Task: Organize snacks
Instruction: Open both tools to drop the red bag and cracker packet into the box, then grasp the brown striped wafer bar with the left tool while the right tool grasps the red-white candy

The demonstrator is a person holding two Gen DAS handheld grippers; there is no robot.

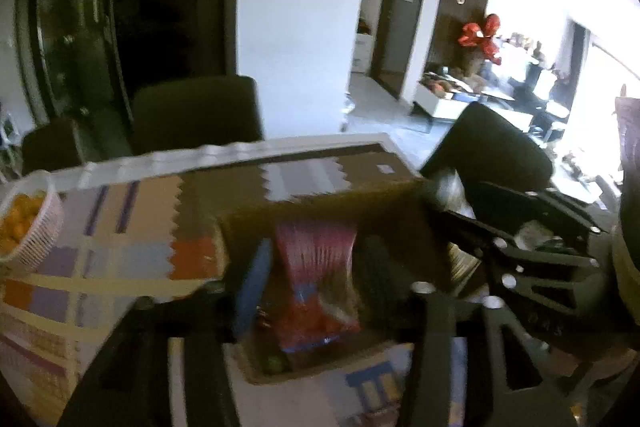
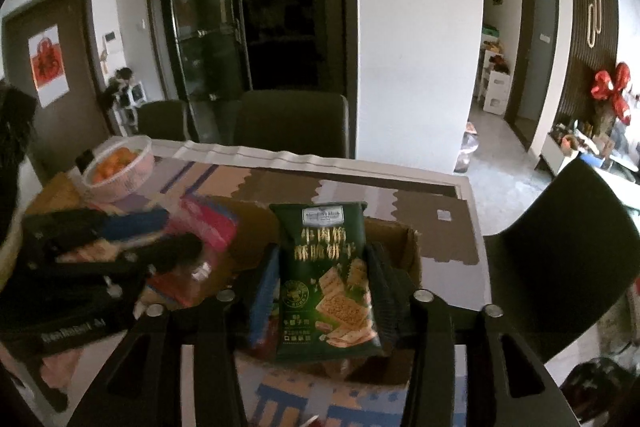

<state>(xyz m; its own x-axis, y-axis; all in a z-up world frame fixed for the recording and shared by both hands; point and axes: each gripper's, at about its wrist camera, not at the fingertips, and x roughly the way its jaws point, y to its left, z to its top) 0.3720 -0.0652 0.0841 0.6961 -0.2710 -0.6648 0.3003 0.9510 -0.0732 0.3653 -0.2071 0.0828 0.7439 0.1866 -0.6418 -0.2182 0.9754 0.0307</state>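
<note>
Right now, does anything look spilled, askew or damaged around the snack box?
Nothing spilled. The cardboard box has a bent, ragged top corner, and the green cracker bag stands upright between the right gripper's fingers.

2 snack packets stand upright over an open brown cardboard box (image 2: 408, 247).

The glossy dark green cracker packet (image 2: 326, 279), printed with gold characters and stacked crackers, stands face-on above the box's right half. The shiny pink-and-red foil snack packet (image 1: 316, 279), blurred and slightly bowed, stands above the box's left half. More packets lie inside the box, too dim to identify.
</note>
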